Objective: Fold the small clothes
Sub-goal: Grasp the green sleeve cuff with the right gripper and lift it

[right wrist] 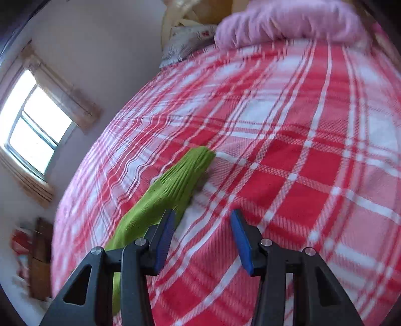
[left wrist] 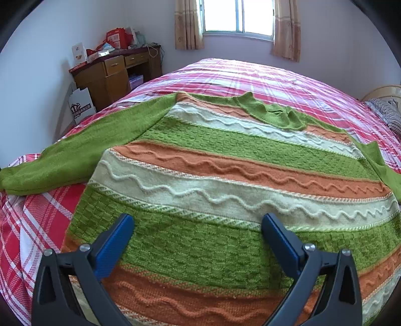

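On the bed: striped knit sweater, soft, light, floppy, likely stretchy. Best gripped at sleeve cuff. Left claw wide open, empty; right claw open, empty.

The left wrist view looks from low over the sweater across the bed towards the window. The right wrist view, blurred, hangs close above the bed beside a sleeve, facing the pillows; both views share bed, sweater and window.
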`<state>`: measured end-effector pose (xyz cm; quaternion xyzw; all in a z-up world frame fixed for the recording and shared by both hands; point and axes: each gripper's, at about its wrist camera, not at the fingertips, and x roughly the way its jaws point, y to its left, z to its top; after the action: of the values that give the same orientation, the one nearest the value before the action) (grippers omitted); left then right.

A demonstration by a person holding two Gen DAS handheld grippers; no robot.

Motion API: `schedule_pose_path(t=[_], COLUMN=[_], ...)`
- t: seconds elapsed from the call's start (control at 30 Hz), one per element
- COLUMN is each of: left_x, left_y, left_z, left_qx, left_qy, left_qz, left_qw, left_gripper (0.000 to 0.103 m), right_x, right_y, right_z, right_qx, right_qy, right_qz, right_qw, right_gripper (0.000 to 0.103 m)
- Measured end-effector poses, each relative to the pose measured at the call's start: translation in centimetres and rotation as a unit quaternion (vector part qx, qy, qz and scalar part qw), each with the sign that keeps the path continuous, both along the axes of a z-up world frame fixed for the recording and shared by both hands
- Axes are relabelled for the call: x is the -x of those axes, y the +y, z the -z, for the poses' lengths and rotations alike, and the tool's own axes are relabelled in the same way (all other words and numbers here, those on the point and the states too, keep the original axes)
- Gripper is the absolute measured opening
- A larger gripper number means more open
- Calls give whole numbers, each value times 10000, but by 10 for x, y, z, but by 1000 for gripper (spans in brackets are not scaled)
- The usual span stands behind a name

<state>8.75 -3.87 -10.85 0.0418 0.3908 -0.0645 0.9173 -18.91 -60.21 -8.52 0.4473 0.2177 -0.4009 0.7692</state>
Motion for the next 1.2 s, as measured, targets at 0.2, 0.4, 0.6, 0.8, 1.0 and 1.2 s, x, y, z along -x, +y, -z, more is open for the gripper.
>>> schedule_pose_path(t=[0.2,0.4,0.6,0.8,1.0,1.2], left_x=[0,1,1,-3,-5,6], left_y=[0,0,0,0,6,34], left_z=[-1,0,0,-2,-11,-35], left_qx=[10,11,18,41,128,372], left_qy=[-8,-8,-4,74,362,22], left_qz=[1,3,5,62,274,164], left_qw=[10000,10000,10000,9999,9989,9992], left_gripper=[103,103,103,103,103,103], right_x=[-23,-45,-27,-24,-82,-169], right_y=[-28,-42,-36,10,104,228], right_z=[3,5,-10,-92,-161,-169], right_qx=[23,94,54,1073,1754,1942], right_qy=[-46,169,-276,-645,-759,-692], right_qz=[-126,-304,-370,-441,-1614,-3006], right_qw=[9999,9994,9989,9911,9682,9312], right_gripper=[48,14,7,7,7,7])
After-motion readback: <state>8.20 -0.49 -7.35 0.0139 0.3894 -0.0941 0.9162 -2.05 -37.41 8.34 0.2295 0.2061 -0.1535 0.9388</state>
